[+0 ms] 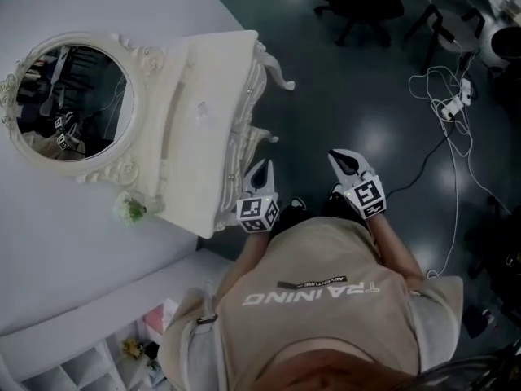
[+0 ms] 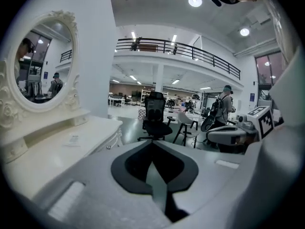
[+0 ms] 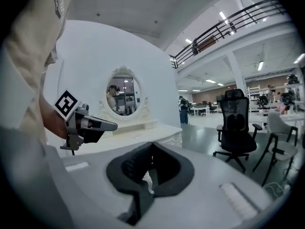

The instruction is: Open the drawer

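A white ornate vanity table with an oval mirror stands against the white wall. Its drawer front faces the dark floor; a small knob shows in the left gripper view. My left gripper hovers just off the table's front edge, near the drawer front, jaws shut and empty. The right gripper hangs over the floor to the right of it, away from the table, its jaws closed on nothing. In the right gripper view the left gripper is seen in front of the table.
A curved table leg juts out at the far corner. A small green plant sits on the tabletop's near end. White cables trail over the floor at right. A black office chair stands beyond. A shelf unit is at lower left.
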`<state>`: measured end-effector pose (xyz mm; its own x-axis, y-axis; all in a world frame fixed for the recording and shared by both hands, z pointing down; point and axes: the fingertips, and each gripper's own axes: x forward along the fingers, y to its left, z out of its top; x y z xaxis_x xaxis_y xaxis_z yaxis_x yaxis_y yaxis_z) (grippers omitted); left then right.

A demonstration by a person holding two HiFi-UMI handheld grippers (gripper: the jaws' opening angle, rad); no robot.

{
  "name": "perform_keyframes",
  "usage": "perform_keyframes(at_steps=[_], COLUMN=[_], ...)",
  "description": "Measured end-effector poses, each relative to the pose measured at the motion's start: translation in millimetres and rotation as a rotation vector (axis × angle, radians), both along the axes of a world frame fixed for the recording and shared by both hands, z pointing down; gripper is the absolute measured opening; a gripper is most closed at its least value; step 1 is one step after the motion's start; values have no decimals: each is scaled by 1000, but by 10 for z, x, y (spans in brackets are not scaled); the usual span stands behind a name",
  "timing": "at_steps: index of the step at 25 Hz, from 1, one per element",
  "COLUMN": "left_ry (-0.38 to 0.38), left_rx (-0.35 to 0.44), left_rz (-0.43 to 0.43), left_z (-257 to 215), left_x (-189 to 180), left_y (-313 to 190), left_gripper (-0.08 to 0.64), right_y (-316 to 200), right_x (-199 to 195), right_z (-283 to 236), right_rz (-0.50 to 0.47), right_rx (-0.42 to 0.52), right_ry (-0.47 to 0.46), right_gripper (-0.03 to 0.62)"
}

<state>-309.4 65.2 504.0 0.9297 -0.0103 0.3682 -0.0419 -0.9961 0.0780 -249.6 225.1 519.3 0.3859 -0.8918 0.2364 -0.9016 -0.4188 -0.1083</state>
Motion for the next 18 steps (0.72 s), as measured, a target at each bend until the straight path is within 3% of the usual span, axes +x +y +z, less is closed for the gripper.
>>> perform_keyframes(at_steps=[6, 14, 18], left_ry=[-58, -92, -65], left_rx=[11, -24, -50], left_rz=[9, -4, -19], left_z=[160, 505, 504], left_x=[204, 580, 924], left_y=[-39, -408, -708], left_gripper=[-2, -2, -2], right_y=[-117, -479, -717], right_x=[207, 578, 796], right_z=[233, 178, 47], right_rz=[-34, -64, -50], right_rx=[-16, -40, -39], right_ry=[-56, -19, -6], right_gripper=[3, 3, 3])
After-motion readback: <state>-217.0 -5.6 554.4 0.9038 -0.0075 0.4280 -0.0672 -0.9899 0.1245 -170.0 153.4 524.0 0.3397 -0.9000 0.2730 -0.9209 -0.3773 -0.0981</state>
